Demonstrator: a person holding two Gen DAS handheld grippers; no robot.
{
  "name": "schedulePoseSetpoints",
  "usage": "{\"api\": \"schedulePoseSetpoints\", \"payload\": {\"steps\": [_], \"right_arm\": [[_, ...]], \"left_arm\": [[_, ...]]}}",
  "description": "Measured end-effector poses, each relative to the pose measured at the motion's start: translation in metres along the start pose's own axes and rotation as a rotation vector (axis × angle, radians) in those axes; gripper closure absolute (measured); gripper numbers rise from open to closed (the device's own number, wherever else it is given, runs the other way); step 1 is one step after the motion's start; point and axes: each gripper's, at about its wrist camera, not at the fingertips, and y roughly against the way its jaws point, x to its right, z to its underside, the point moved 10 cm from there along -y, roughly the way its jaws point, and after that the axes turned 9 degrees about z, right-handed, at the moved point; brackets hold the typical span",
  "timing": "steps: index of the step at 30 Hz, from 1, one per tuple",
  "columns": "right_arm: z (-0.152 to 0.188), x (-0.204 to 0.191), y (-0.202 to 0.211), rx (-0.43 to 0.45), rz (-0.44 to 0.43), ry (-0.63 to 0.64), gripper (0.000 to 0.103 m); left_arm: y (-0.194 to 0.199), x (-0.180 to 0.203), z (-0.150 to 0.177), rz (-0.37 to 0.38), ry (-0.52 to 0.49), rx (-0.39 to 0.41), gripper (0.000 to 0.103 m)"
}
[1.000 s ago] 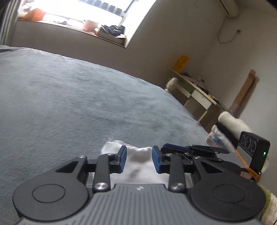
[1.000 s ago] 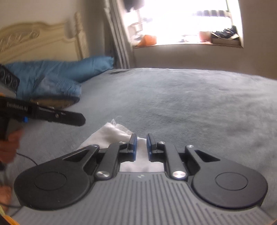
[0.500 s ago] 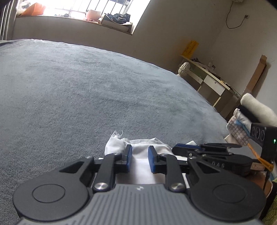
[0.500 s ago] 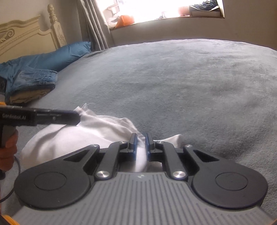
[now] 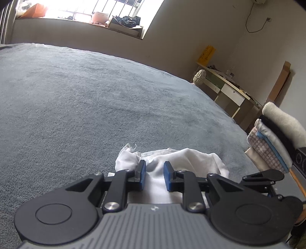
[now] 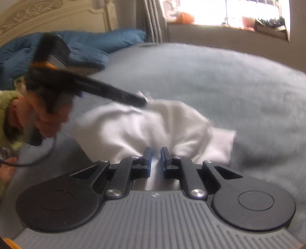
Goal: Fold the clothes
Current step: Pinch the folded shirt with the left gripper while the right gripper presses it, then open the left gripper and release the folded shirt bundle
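A crumpled white garment (image 5: 191, 159) lies on the grey bed cover (image 5: 95, 95). In the left wrist view my left gripper (image 5: 154, 176) has its blue pads drawn in on a bunch of the cloth at its left end. The right gripper (image 5: 264, 177) shows just to the right, low against the garment. Through the right wrist camera, blurred by motion, the right gripper (image 6: 155, 160) is shut on the near edge of the white garment (image 6: 143, 130). The left gripper (image 6: 141, 101) meets the cloth's far corner, held by a hand (image 6: 47, 118) in a green sleeve.
A stack of folded clothes (image 5: 271, 138) sits at the bed's right edge, with a desk (image 5: 229, 90) against the wall beyond. Blue bedding (image 6: 91, 46) and a cream headboard (image 6: 47, 11) are at the far left. The grey bed cover (image 6: 229, 76) stretches towards the window.
The left pads closed in on the cloth. Both grippers moved apart along the garment, which now spreads wider between them. The right view swung and blurred.
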Motion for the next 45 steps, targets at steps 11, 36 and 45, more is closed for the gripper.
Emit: {"api": "schedulePoseSetpoints", "payload": {"steps": [11,36,45], "right_arm": [[-0.007,-0.011,0.021,0.035,-0.001,0.059,0.094],[0.024,0.0,0.071,-0.032,0.121,0.119,0.093],[-0.006,0.003,0.053,0.04,0.134,0.016,0.093]], "left_arm": [[0.066,0.037,0.018,-0.084,-0.203,0.0,0.052],[0.103,0.0,0.05,-0.105,0.068,-0.007,0.051],[0.093,0.027,0.013,-0.088,0.018,0.027,0.051]]}}
